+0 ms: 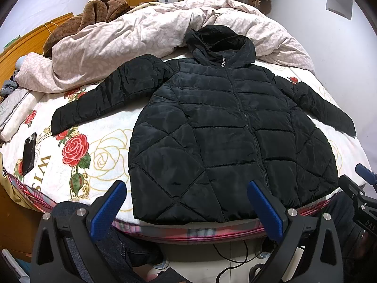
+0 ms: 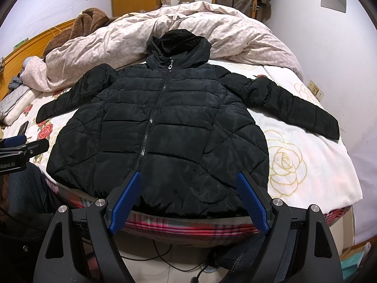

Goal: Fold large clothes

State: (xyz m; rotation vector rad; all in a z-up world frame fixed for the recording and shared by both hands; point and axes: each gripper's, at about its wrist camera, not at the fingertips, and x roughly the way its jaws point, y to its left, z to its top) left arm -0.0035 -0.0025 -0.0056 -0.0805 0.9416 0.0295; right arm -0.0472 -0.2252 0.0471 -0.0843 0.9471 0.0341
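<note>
A black quilted hooded jacket (image 1: pixel 223 129) (image 2: pixel 160 129) lies flat and zipped on the bed, front up, both sleeves spread out to the sides and its hem at the near edge. My left gripper (image 1: pixel 187 188) hovers open above the hem's left part, nothing between its blue pads. My right gripper (image 2: pixel 188 180) stands open over the hem's right part, also with nothing between its pads. Each gripper shows at the edge of the other's view: the right gripper (image 1: pixel 362 188) at the right, the left gripper (image 2: pixel 18 146) at the left.
The jacket rests on a white rose-print blanket (image 1: pixel 99 155) (image 2: pixel 294 160). A crumpled pink duvet (image 1: pixel 146 33) (image 2: pixel 212 26) and a brown fleece (image 1: pixel 94 11) lie behind it. A black phone (image 1: pixel 29 153) lies at the left. Cables run on the floor (image 1: pixel 235 259) below.
</note>
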